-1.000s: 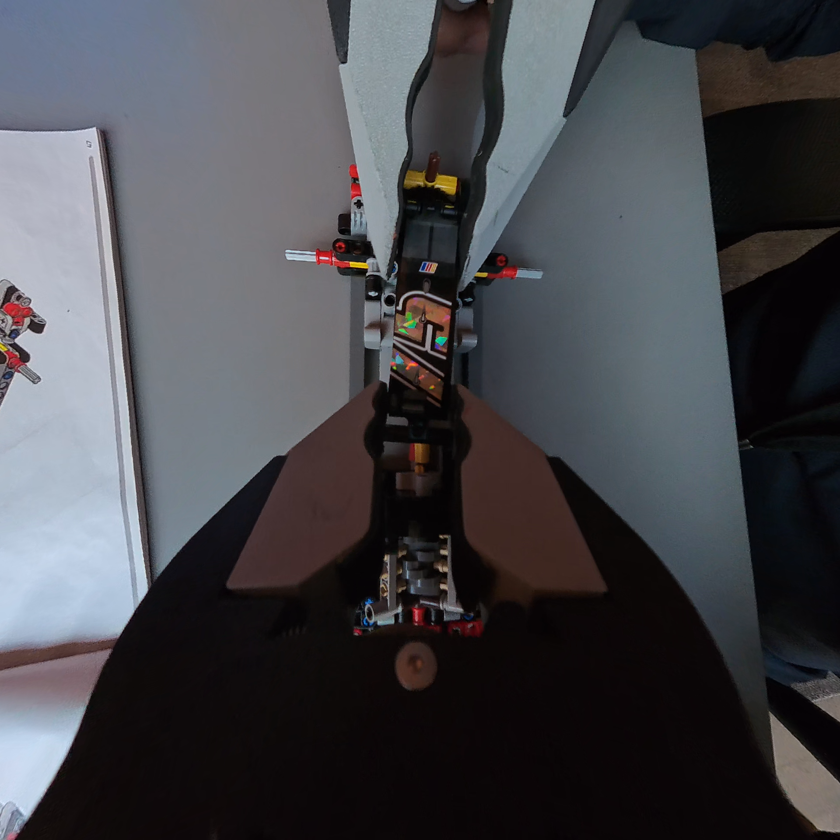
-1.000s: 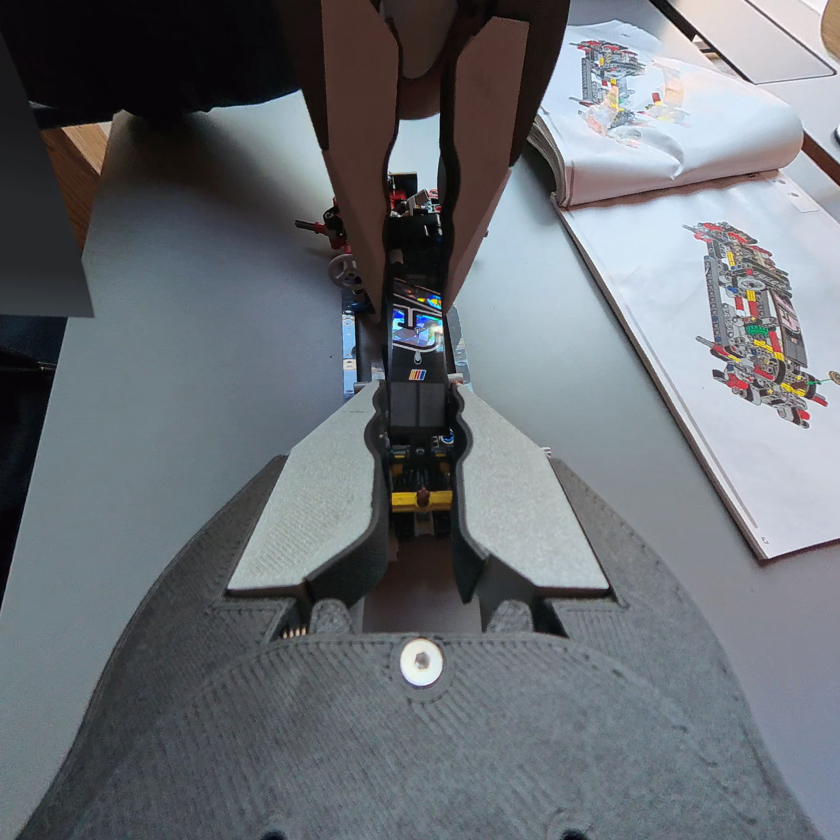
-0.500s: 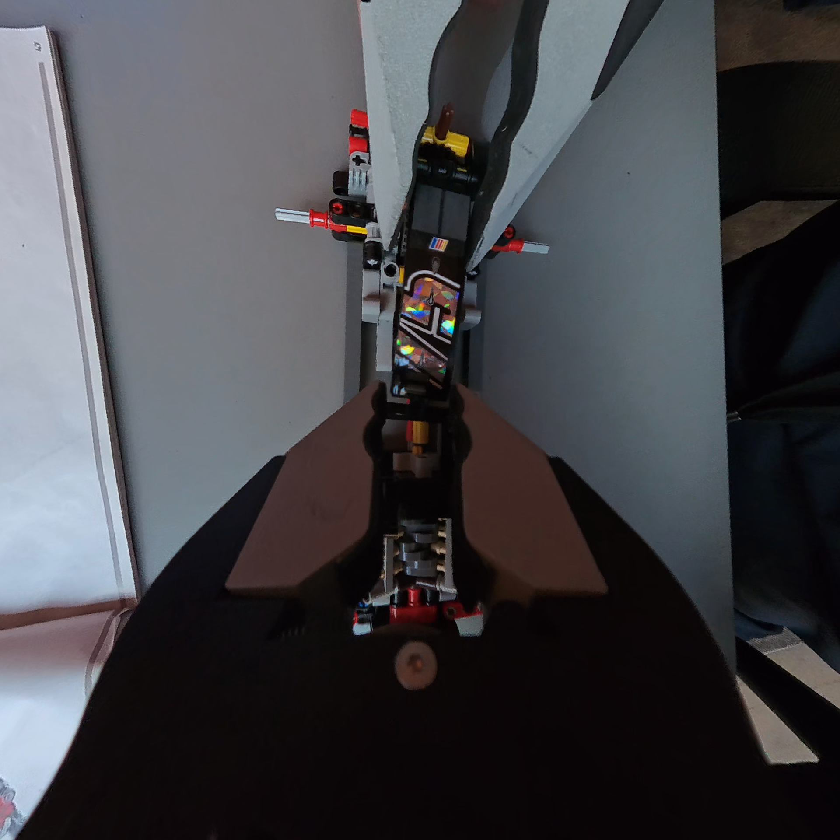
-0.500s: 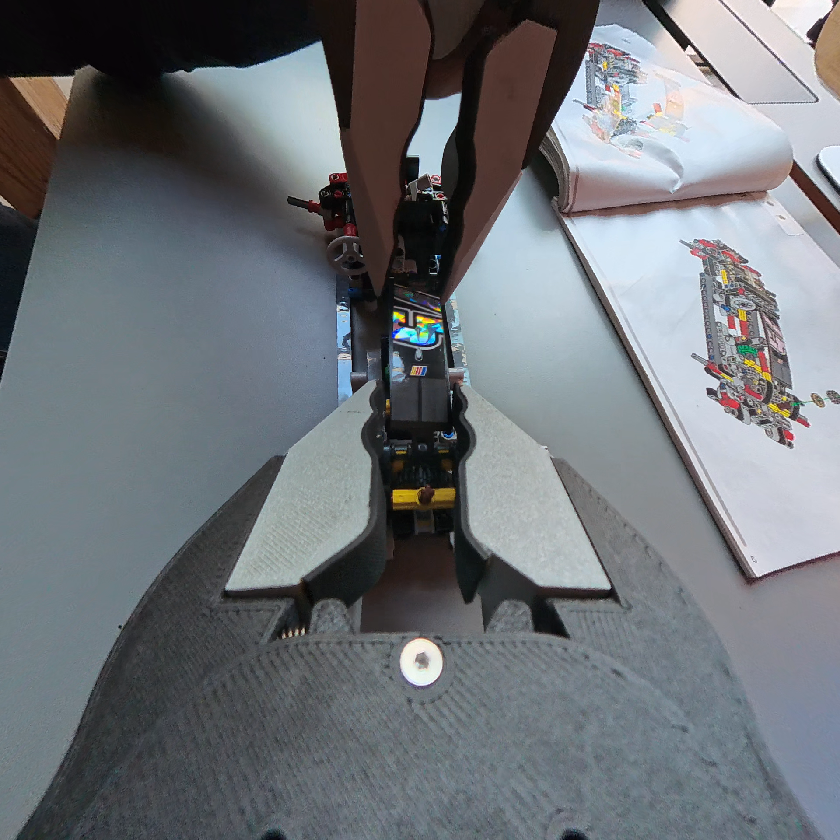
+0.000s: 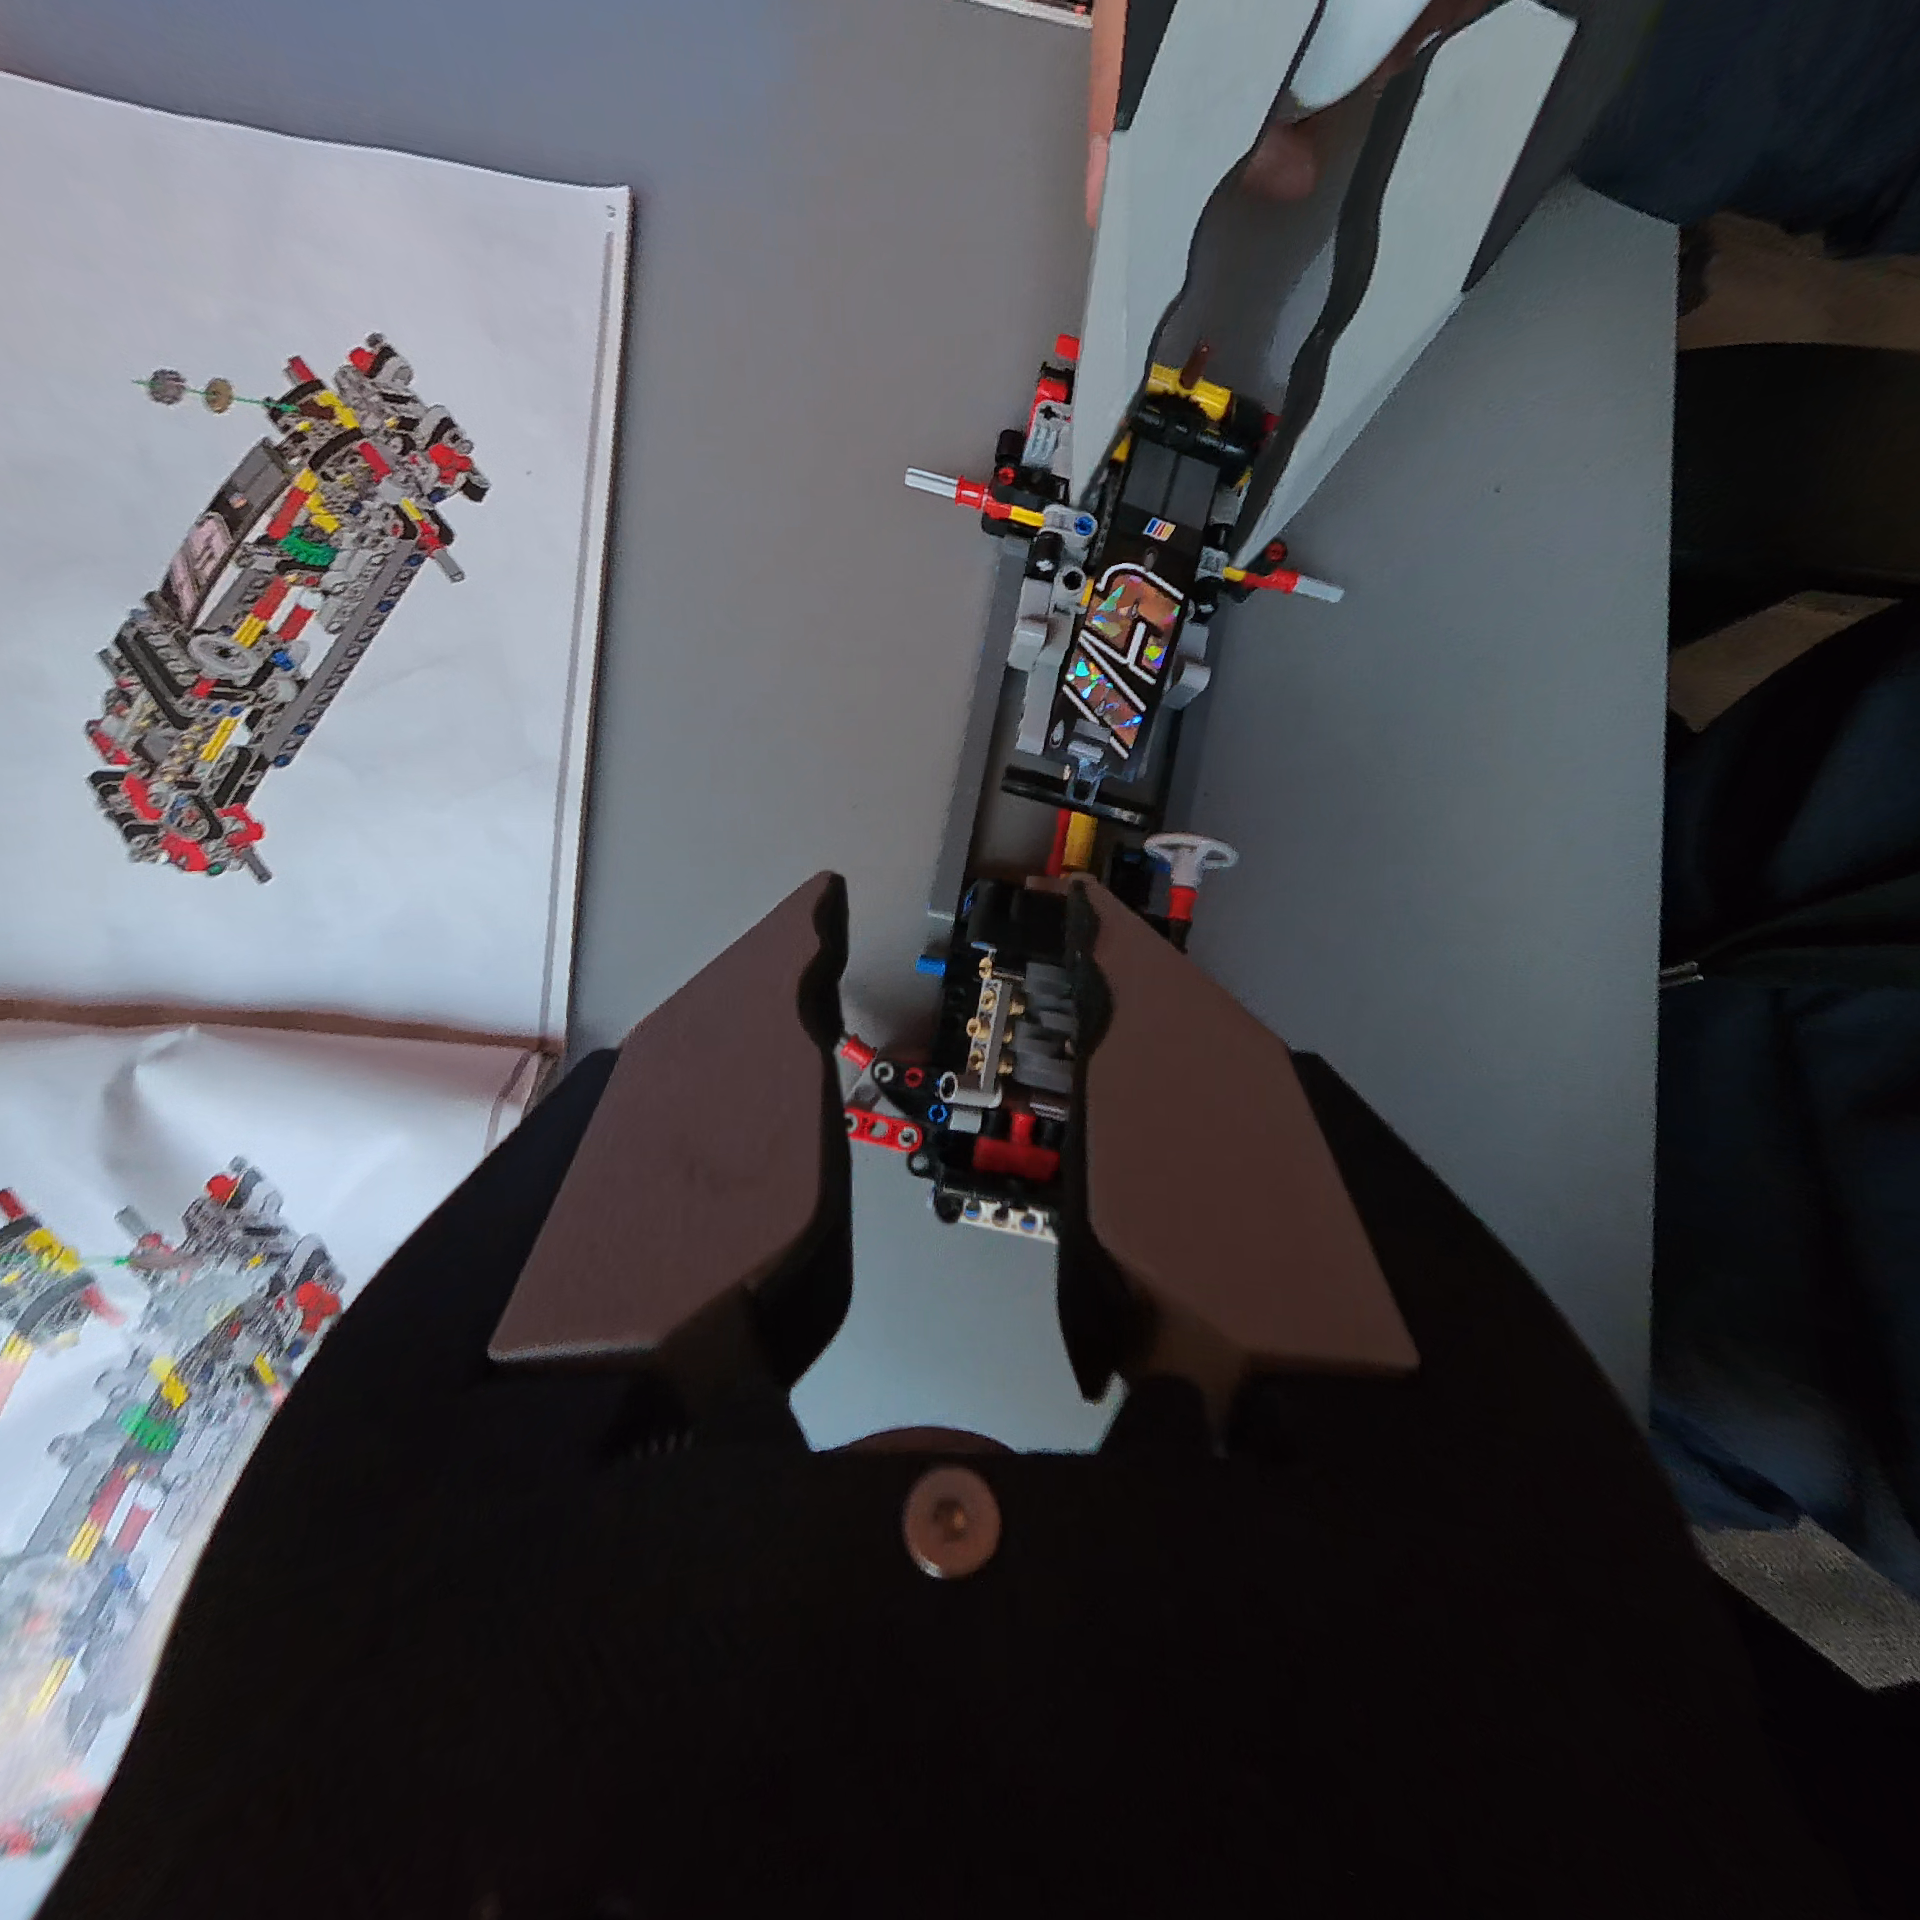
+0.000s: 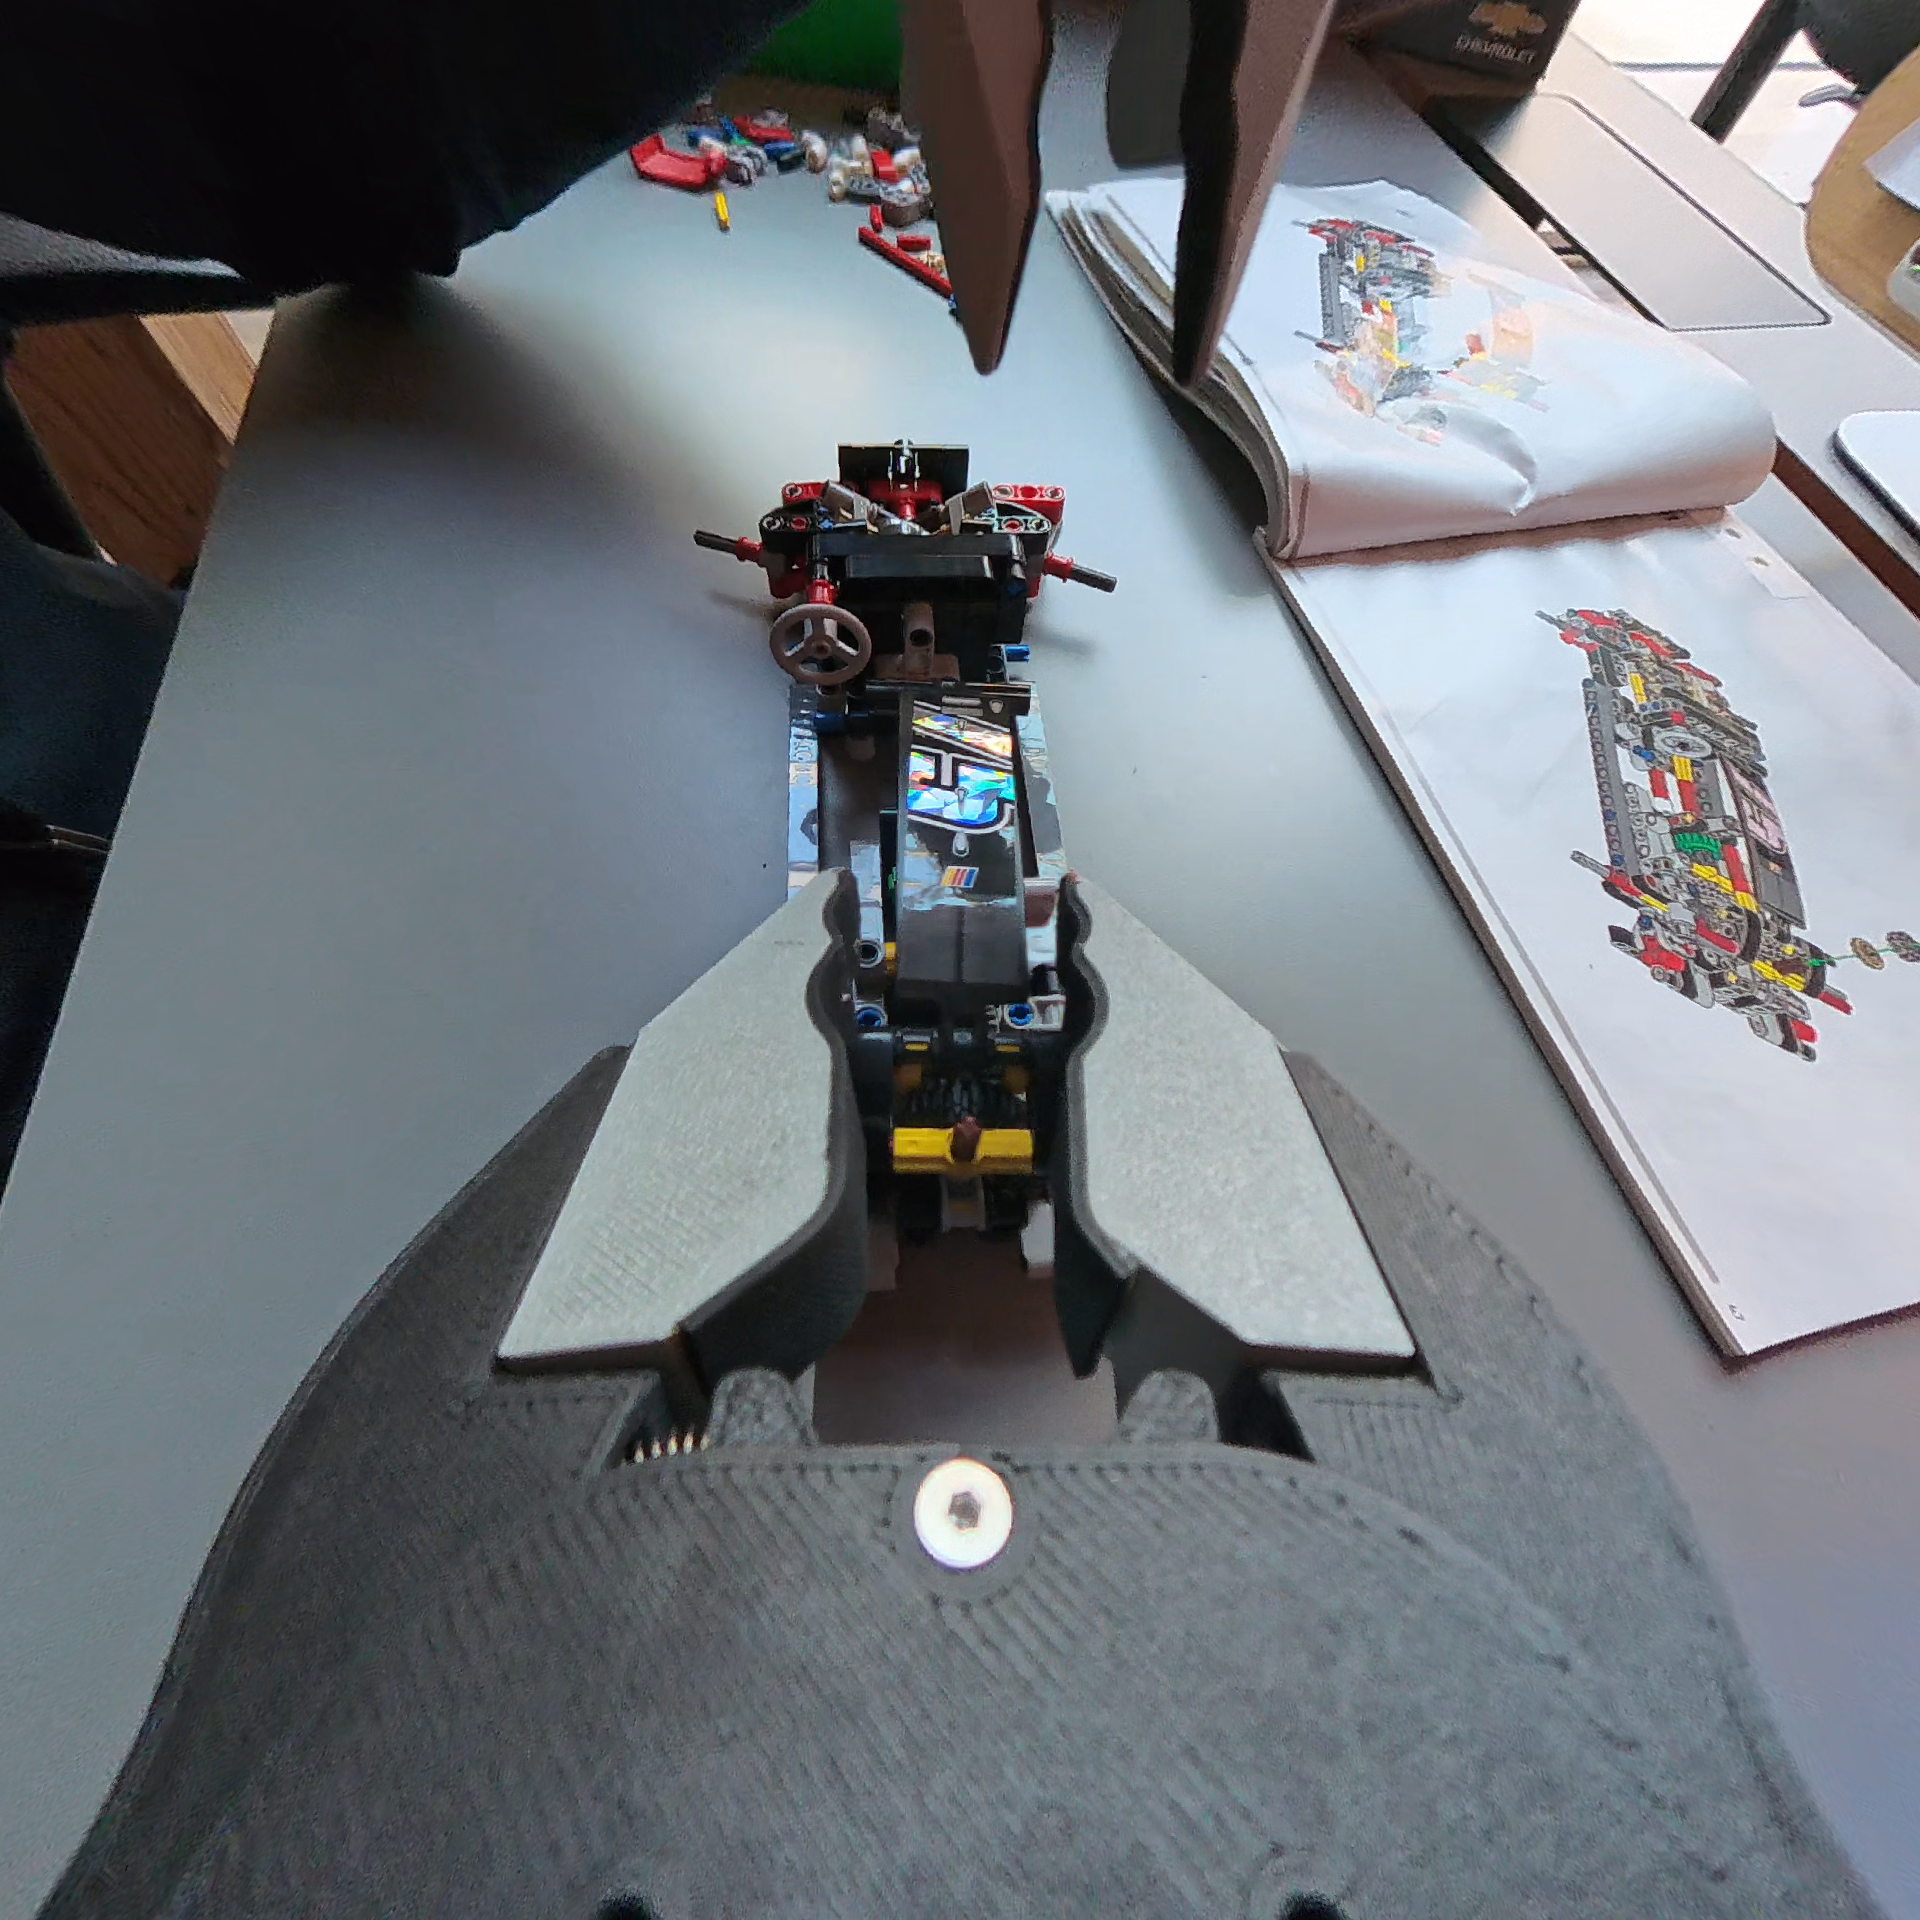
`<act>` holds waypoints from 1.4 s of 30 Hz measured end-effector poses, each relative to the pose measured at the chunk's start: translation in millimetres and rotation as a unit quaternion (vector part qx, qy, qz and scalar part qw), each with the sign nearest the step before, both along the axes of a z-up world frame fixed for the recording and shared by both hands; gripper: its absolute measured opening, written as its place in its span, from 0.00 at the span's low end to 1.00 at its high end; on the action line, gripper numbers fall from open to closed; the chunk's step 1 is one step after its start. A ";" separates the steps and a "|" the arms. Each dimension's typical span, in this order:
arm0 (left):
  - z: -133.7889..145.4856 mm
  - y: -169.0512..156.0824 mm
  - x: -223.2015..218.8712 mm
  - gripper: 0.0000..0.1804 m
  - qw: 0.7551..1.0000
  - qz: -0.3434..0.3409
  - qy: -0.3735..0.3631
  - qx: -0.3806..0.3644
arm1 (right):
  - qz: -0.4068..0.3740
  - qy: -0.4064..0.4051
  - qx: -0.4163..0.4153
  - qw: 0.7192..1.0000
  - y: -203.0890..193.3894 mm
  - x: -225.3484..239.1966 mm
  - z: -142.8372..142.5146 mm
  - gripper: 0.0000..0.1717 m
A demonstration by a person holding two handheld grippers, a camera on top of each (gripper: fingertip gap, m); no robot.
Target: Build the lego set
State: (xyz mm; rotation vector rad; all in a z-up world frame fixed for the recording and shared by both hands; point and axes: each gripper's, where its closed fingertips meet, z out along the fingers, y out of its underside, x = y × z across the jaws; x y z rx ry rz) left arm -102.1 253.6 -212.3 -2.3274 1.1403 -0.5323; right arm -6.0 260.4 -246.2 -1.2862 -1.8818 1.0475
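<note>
The long brick-built car chassis [image 6: 935, 790] lies lengthwise near the table's [image 6: 468, 727] edge, both grippers released: the left gripper [image 5: 956, 914] lifted clear, the right gripper [image 6: 961, 914] loosely straddling its rear; it looks light, rigid yet snap-apart, best held by the side beams.

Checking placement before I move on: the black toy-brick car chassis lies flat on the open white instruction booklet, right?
Not quite. The black toy-brick car chassis lies flat on the grey table, beside the open white instruction booklet, not on it. The right wrist view shows this.
</note>
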 end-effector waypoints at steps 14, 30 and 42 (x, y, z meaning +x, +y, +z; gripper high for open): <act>-24.8 -43.7 -4.1 0.28 0.998 0.021 -0.067 0.003 | -0.023 0.059 -0.059 0.996 24.4 13.3 29.5 0.23; -69.7 -33.7 8.4 0.30 0.998 -0.002 0.020 0.052 | 0.004 -0.110 -0.068 0.992 24.6 70.1 -38.5 0.12; -70.4 -32.2 18.4 0.26 0.995 -0.018 0.044 0.088 | 0.022 -0.151 -0.057 0.987 17.8 62.8 -53.8 0.00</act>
